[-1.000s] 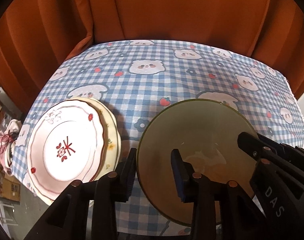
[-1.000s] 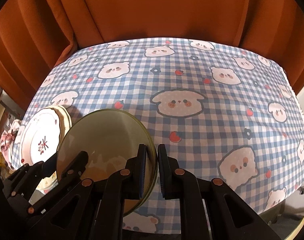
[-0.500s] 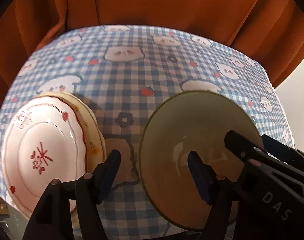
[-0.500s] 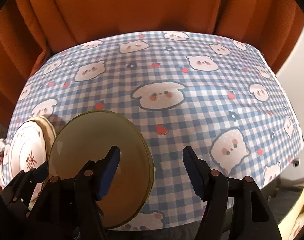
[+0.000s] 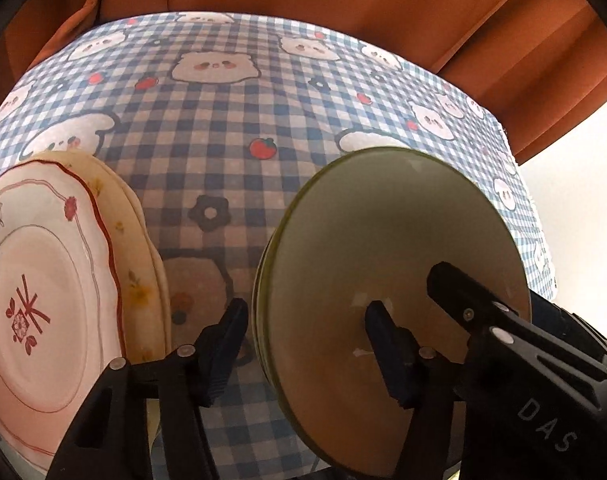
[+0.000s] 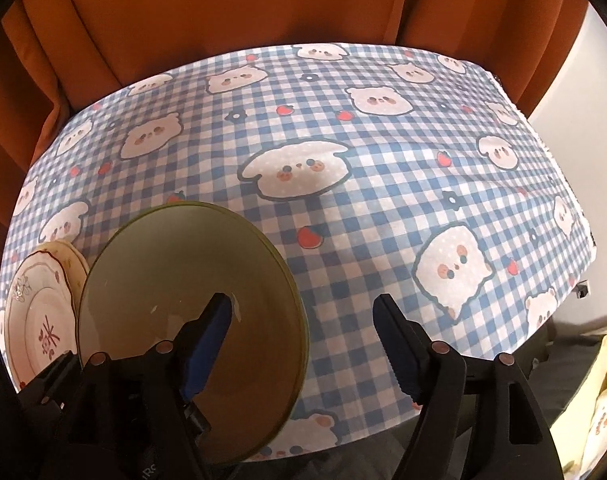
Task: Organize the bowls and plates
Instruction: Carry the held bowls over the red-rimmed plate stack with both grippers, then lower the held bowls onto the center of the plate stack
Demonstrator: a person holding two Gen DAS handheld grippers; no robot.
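An olive-green bowl [image 5: 387, 240] [image 6: 183, 280] rests on the checked tablecloth near the table's front edge. My left gripper [image 5: 307, 348] straddles its left rim, one finger outside and one inside; the jaws are closing, with the pads still off the rim. My right gripper [image 6: 305, 338] straddles the bowl's right rim with both pads clear of it, and its jaws are opening. A stack of plates [image 5: 43, 300] [image 6: 39, 320], with a white plate with red marks on top, lies just left of the bowl.
The blue-and-white tablecloth with bears [image 6: 303, 168] covers the table, and an orange curtain [image 6: 263, 8] hangs behind it. The cloth drops off at the right edge [image 6: 575, 220]. A pale box [image 6: 599, 420] sits below on the right.
Both grippers were shut on the bowl's rim a second ago and have let go. Both views have tipped further down towards the bowl.
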